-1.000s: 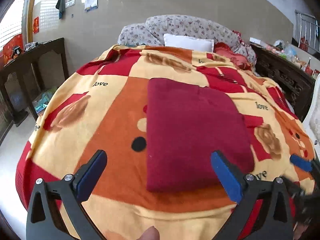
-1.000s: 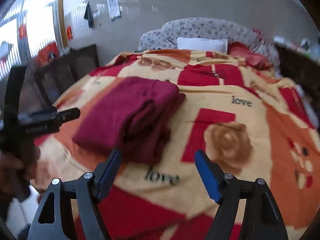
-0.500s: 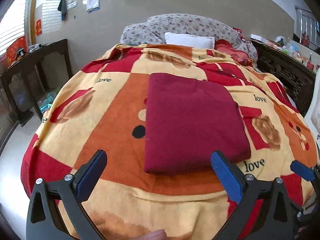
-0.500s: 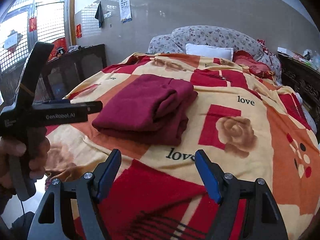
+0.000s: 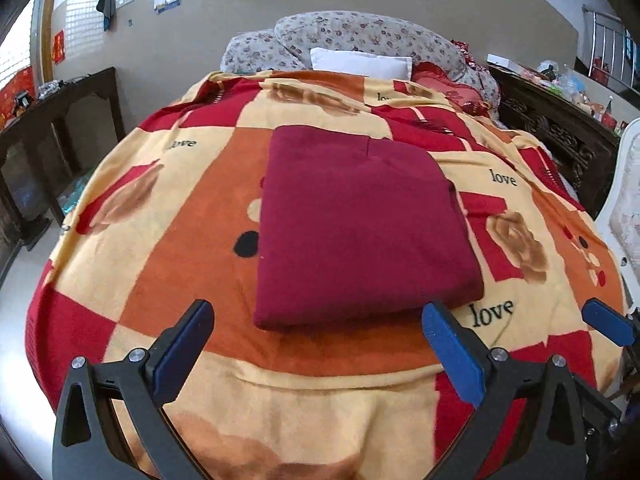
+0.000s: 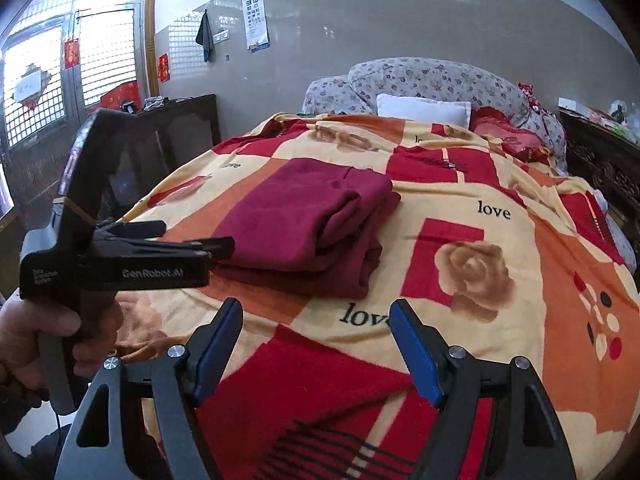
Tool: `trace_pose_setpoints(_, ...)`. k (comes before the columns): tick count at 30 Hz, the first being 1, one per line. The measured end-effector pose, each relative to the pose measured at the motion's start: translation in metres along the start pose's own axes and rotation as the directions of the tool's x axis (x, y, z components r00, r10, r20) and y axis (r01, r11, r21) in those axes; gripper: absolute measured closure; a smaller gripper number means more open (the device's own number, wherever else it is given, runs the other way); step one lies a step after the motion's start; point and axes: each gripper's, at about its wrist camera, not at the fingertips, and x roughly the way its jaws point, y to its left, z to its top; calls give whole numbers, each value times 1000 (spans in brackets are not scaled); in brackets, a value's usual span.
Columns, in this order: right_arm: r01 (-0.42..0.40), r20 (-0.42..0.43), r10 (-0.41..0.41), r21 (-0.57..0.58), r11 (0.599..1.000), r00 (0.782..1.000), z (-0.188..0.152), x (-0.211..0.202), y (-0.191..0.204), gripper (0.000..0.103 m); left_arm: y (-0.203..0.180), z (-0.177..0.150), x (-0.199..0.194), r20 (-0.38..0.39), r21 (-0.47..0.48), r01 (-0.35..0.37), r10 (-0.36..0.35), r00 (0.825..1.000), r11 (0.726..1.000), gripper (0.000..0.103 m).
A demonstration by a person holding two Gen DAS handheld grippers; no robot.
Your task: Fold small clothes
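A dark red garment (image 5: pixel 360 224) lies folded into a flat rectangle on the bed's patterned blanket (image 5: pixel 192 240). In the right wrist view the garment (image 6: pixel 312 224) shows its stacked layers at its right edge. My left gripper (image 5: pixel 316 344) is open and empty, held just in front of the garment's near edge and above the blanket. My right gripper (image 6: pixel 316 340) is open and empty, to the right of and nearer than the garment. The left gripper's body (image 6: pixel 120 256) shows in the right wrist view, held in a hand.
Pillows (image 5: pixel 360 62) and a floral bolster (image 5: pixel 360 36) lie at the bed's far end. A dark wooden table (image 5: pixel 52 120) stands left of the bed. A carved dark bed frame (image 5: pixel 560 132) and a white chair (image 5: pixel 624 216) are on the right.
Both grippers have drawn back from the folded garment toward the foot of the bed. The garment lies still and both grippers stay open.
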Motion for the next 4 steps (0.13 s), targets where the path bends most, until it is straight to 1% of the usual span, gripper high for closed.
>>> trace_pose_setpoints(4, -4, 2, 4, -8, 1000, 1000, 2, -2, 2, 23, -2, -1, -2, 5, 12, 7, -7, 1000, 1000, 0)
